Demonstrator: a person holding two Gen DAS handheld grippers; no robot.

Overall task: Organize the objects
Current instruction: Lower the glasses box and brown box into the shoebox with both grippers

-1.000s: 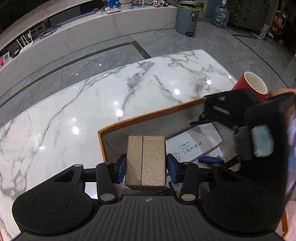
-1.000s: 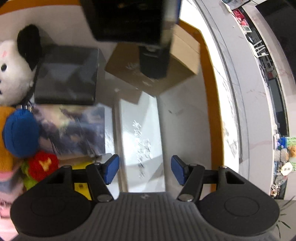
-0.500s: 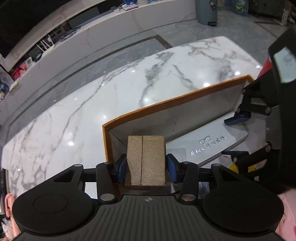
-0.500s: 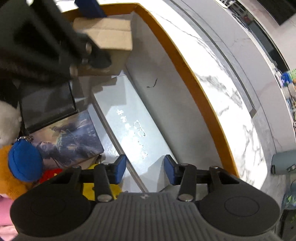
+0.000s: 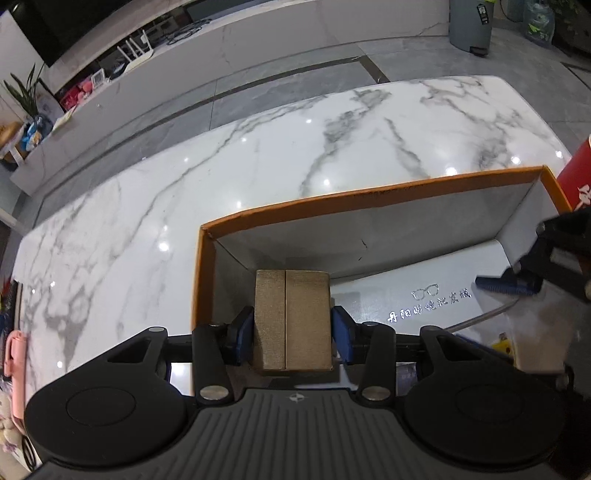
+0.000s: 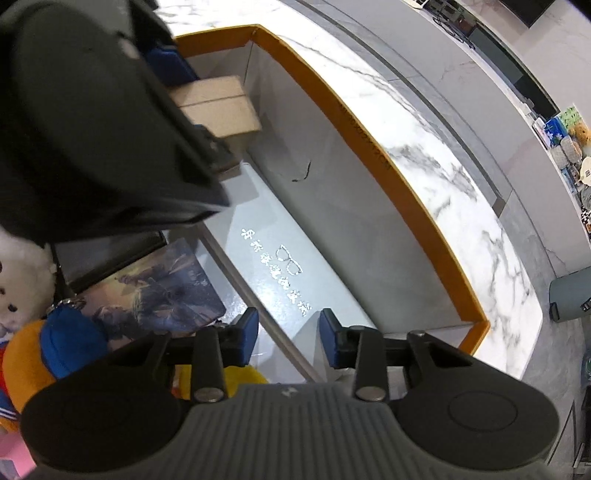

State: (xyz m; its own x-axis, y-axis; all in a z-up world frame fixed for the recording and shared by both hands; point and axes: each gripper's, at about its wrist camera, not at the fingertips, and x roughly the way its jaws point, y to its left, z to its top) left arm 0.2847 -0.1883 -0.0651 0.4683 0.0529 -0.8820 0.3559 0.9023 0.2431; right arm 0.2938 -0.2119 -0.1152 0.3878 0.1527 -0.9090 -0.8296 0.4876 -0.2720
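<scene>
We see the left gripper [image 5: 291, 328] clamping a small brown box [image 5: 291, 319] over the corner of the orange-rimmed box [image 5: 369, 194], not yet set down. Right gripper [image 6: 289, 341] hangs empty, fingers apart, above the white glasses case [image 6: 273, 273]. Already inside: printed booklet [image 6: 159, 291], plush toys [image 6: 26, 354]. Placing remains, we judge. The case shows a glasses logo and Chinese characters, unreadable to us.

Inventory by kind:
- One orange-rimmed box [image 5: 369, 199], on the marble table [image 5: 258, 155].
- One brown cardboard box [image 5: 291, 317].
- One white glasses case [image 6: 273, 266].
- One illustrated booklet [image 6: 159, 291], at 9 o'clock from the case.
- One red cup [image 5: 580, 184].
- Two grey bins: [image 5: 471, 22], [image 6: 570, 299].
</scene>
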